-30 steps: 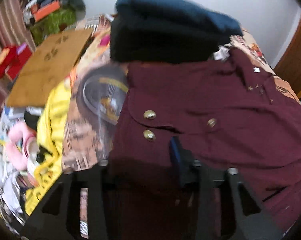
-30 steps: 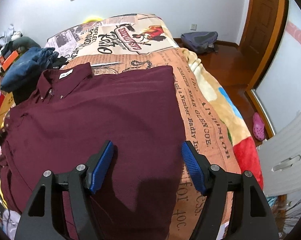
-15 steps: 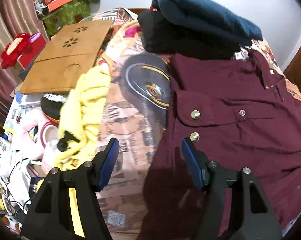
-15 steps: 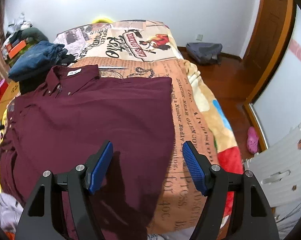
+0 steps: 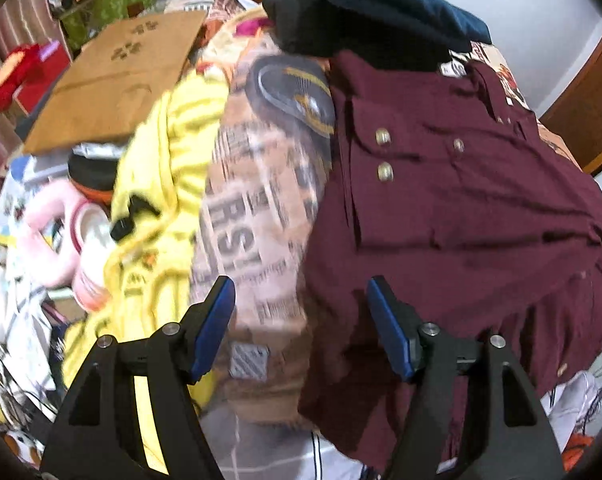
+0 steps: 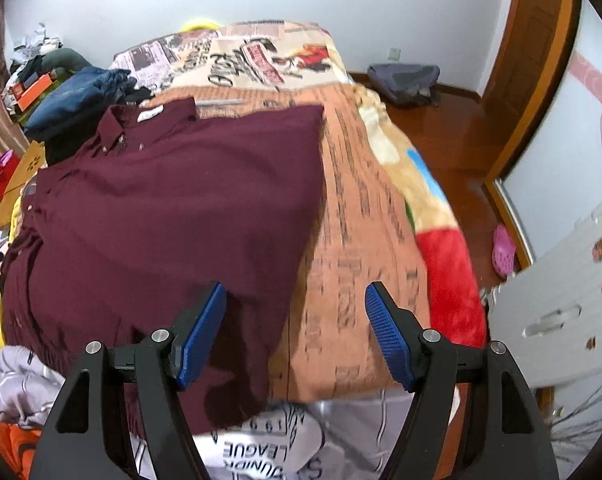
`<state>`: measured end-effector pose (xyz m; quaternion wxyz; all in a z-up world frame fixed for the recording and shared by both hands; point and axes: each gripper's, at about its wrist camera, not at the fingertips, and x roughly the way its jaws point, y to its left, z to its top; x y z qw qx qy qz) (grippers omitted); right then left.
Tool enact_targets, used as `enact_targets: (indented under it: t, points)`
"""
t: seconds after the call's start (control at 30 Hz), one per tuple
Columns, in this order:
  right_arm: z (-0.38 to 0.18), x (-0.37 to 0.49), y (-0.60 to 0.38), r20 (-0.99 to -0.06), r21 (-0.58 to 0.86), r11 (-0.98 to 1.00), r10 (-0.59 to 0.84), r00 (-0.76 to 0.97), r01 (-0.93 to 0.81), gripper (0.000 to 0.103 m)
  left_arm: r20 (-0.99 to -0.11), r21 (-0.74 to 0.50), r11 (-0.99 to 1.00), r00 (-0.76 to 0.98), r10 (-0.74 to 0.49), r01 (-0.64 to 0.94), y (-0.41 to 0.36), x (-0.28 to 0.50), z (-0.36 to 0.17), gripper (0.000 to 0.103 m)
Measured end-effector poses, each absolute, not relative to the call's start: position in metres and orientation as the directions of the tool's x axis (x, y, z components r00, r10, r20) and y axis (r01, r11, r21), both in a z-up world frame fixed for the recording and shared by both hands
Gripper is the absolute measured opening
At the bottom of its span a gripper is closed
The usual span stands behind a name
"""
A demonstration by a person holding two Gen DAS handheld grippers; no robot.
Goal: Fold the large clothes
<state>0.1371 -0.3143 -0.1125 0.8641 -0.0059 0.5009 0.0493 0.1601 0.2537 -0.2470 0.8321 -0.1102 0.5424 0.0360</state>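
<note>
Nearest, both tools hover above the bed's near edge with nothing between their blue pads. The left tool point(image 5: 301, 320) has just been opening and now stands apart over the shirt's left edge and the printed blanket point(image 5: 257, 208). The right tool point(image 6: 297, 332) is spread wide, straddling the shirt's right edge.

Beyond them the maroon shirt point(image 6: 173, 208) lies spread on the bed point(image 6: 365, 216), collar at the far end, both sides apparently folded in and its hem hanging over the near edge onto grey cloth point(image 6: 261, 444). A navy pile point(image 5: 381, 4) touches the shirt's far corner; yellow fabric point(image 5: 169, 160) lies just beside the blanket on the left.

Risks, as judged: the draped hem may drag the shirt off the bed; an uneven two-sided pinch could skew the next fold; a deep grip could catch the blanket too.
</note>
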Motion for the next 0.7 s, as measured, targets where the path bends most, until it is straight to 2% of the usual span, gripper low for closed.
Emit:
enact_targets:
  t: [0.4,0.6,0.63,0.67,0.7]
  points:
    - [-0.135,0.114,-0.298,-0.894,0.117,0.987,0.153,0.420,-0.112,0.068,-0.916,-0.224,0.960,0.372,-0.147,-0.171,0.234,0.111,-0.268,0.068]
    - [-0.146,0.116,-0.289,-0.885,0.147,0.984,0.177,0.431,-0.102,0.068,-0.919,-0.262,0.944,0.350,-0.181,-0.201,0.229,0.111,-0.289,0.068]
    - [-0.145,0.118,-0.288,-0.873,0.168,0.981,0.194,0.447,-0.097,0.064,-0.915,-0.268,0.942,0.359,-0.183,-0.204,0.228,0.112,-0.289,0.068]
    - [-0.144,0.119,-0.289,-0.860,0.186,0.978,0.208,0.465,-0.095,0.055,-0.911,-0.272,0.941,0.368,-0.185,-0.202,0.227,0.113,-0.288,0.067]
    - [-0.142,0.120,-0.289,-0.847,0.204,0.975,0.219,0.485,-0.084,0.049,-0.908,-0.274,0.942,0.376,-0.186,-0.196,0.226,0.114,-0.287,0.065]
